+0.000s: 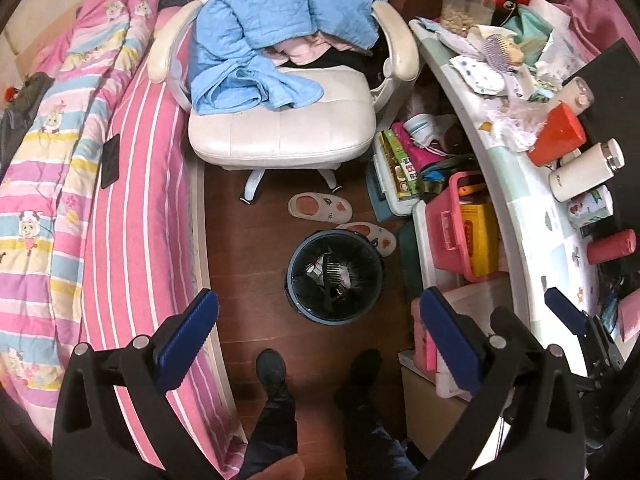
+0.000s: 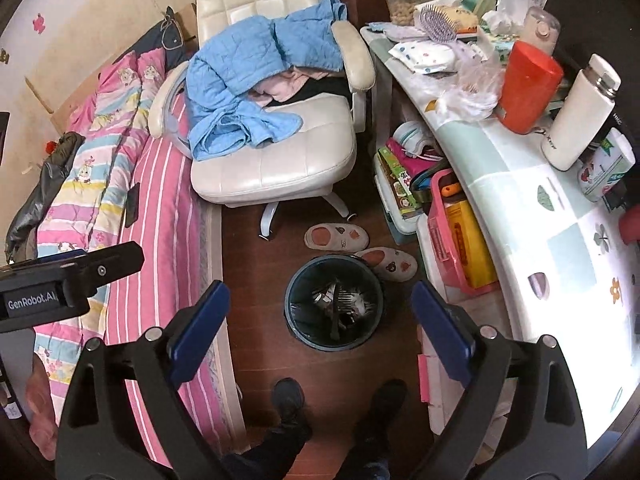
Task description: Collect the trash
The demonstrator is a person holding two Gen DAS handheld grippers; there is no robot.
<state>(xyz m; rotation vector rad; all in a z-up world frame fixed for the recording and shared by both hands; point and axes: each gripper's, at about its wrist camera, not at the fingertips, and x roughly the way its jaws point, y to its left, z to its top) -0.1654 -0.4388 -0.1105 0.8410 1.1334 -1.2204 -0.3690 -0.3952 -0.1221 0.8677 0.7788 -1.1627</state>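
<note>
A dark round trash bin [image 1: 335,276] with a black liner stands on the brown floor, holding scraps; it also shows in the right wrist view [image 2: 335,302]. My left gripper [image 1: 316,320] is open and empty, high above the bin. My right gripper [image 2: 320,312] is open and empty, also above the bin. Crumpled clear plastic [image 2: 472,88] and paper wrappers [image 2: 424,56] lie on the desk [image 2: 520,184] at the right; the plastic also shows in the left wrist view [image 1: 516,120]. The right gripper's blue finger [image 1: 566,312] shows at the left view's right edge.
A white office chair [image 1: 280,128] with a blue blanket [image 1: 272,40] stands beyond the bin. A pink striped bed [image 1: 120,200] fills the left. Two slippers [image 1: 320,208] lie by the bin. An orange cup [image 2: 526,84], a white bottle [image 2: 580,116] and a pink storage box [image 2: 452,232] crowd the right.
</note>
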